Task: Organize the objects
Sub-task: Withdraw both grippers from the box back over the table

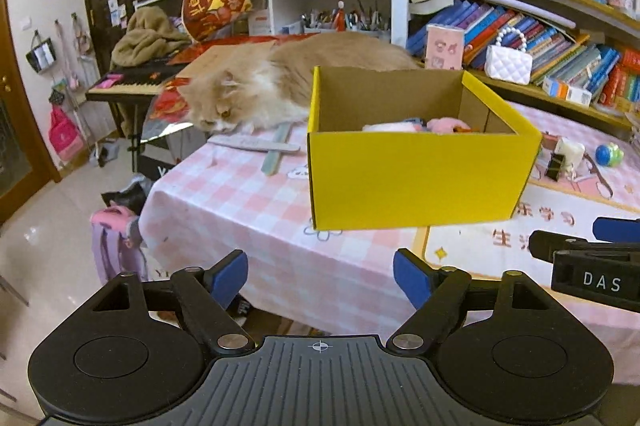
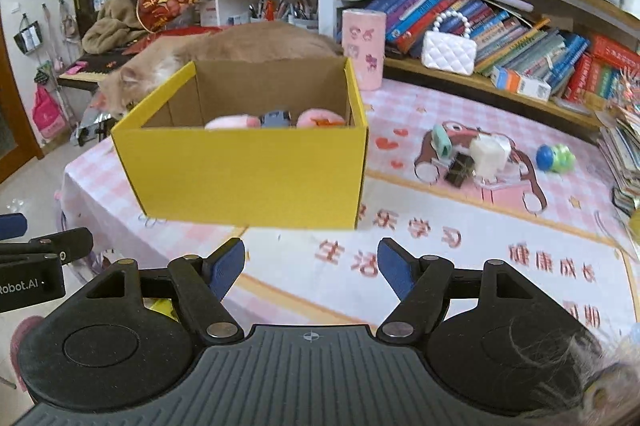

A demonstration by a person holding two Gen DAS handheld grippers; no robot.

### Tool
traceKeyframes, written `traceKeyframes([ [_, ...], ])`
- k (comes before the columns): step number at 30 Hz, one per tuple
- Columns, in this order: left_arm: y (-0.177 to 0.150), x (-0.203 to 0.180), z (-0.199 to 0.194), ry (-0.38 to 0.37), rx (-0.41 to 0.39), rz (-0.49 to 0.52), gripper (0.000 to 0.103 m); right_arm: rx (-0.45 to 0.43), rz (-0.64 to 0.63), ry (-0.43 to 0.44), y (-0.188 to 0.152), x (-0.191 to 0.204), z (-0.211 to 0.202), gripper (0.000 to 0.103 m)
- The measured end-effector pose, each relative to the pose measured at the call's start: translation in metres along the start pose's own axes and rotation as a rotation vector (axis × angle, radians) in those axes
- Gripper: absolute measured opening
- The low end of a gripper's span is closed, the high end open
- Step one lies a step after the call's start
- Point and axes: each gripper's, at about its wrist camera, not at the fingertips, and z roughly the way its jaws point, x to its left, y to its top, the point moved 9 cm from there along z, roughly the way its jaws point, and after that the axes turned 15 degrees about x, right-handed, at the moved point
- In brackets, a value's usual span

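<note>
Nearest to you, both tools hang over the front edge of the tabletop [image 2: 400, 222] with nothing in them: your left hand-held gripper [image 1: 320, 276] stands wide and released, and your right hand-held gripper [image 2: 310, 268] is also released, its blue pads apart over bare cloth.

Just beyond both sits the yellow box [image 2: 248, 170], open-topped, with pink soft toys [image 2: 320, 117] and a grey piece already down inside. It is near your left tool and straight ahead of it; from your right tool it lies ahead and to the left.

Farther right on the cloth, well apart from either tool, lie the loose things that I judge are left to sort: a black binder clip [image 2: 459, 168], a white block [image 2: 489, 155], a mint-green piece [image 2: 442, 145] and a blue-and-green ball [image 2: 554, 157].

Behind the box a cat [image 1: 256, 86] lies touching or just beside its back wall. That is your main risk: a nudge to the light cardboard could startle the animal or slide the box. The ball may also roll if a pad clips it, and the clip and block sit close together, so closing on one may drag the other.
</note>
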Motion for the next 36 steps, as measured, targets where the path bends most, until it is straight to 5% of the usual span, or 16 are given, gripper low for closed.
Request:
traceKeyframes([
  [11, -0.016, -0.022, -0.004, -0.047, 0.019, 0.07, 0.086, 0.038, 0.018, -0.036, -0.033, -0.007, -0.009, 0.074],
  [36, -0.004, -0.127, 0.005, -0.164, 0.017, 0.34, 0.086, 0.049, 0.264, -0.166, -0.06, -0.102, -0.026, 0.075],
])
